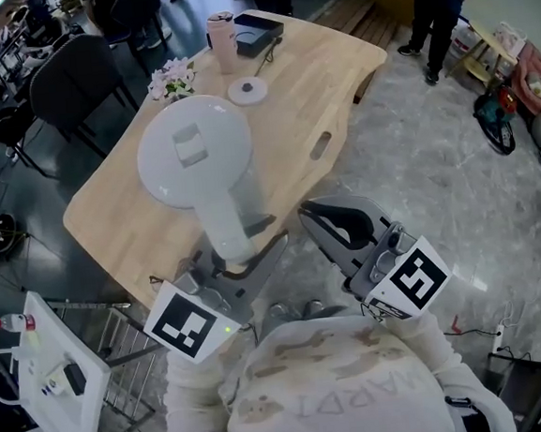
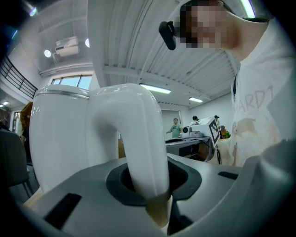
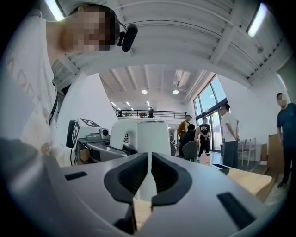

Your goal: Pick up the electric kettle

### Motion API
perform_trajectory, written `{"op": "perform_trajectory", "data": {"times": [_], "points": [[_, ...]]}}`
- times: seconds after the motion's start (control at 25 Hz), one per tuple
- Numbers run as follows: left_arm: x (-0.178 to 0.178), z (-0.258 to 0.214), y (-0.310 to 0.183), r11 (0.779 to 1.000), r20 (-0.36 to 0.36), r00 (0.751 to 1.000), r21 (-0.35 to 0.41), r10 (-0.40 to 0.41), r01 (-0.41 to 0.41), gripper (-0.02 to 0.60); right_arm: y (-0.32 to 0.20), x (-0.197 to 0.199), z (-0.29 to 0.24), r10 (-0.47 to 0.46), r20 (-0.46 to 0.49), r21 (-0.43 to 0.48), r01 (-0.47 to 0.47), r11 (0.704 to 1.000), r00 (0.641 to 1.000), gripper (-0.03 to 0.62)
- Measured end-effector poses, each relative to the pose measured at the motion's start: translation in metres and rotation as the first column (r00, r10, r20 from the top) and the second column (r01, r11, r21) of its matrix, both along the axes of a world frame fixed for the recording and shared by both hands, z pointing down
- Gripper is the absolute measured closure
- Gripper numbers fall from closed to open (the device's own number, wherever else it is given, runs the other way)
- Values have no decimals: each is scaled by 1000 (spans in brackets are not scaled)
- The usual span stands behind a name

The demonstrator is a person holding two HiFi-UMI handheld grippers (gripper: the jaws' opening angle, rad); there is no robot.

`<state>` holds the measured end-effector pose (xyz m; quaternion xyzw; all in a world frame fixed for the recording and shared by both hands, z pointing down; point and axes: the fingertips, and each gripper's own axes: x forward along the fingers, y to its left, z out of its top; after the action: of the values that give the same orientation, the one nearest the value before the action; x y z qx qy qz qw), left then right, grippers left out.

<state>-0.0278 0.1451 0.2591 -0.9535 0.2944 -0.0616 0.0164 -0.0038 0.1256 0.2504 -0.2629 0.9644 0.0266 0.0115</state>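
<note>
**Shirt print and square markers**

Faint pale lettering across the white shirt [image 1: 347, 396], upside down in the head view, roughly "MARD1"; last character uncertain. Same print partly caught in the left gripper view, "ARD" legible. Black-and-white square marker patterns on the left cube [image 1: 188, 323] and the right cube [image 1: 415, 278]: coded signs, not words. Any other print too small or blurred to read.

The electric kettle [image 1: 194, 151] is white plastic, smooth and glossy, and its handle [image 2: 138, 139] shows soft reflections. The tabletop [image 1: 333, 73] is pale wood, smooth, with a satin finish and fine grain. The right gripper [image 3: 149, 173] has a matt grey plastic body. Its fingers [image 3: 132, 176] are lined in black, ribbed, rubbery-looking material. The floor [image 1: 418, 179] is grey, marbled and polished.
</note>
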Motion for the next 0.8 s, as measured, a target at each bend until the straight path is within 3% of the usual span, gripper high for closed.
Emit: {"op": "perform_trajectory", "data": {"times": [0.8], "points": [[0, -9, 3, 1000, 6, 1000, 23, -8, 8, 502, 6, -1, -4, -23, 31, -5, 23, 1000, 999, 563]]}}
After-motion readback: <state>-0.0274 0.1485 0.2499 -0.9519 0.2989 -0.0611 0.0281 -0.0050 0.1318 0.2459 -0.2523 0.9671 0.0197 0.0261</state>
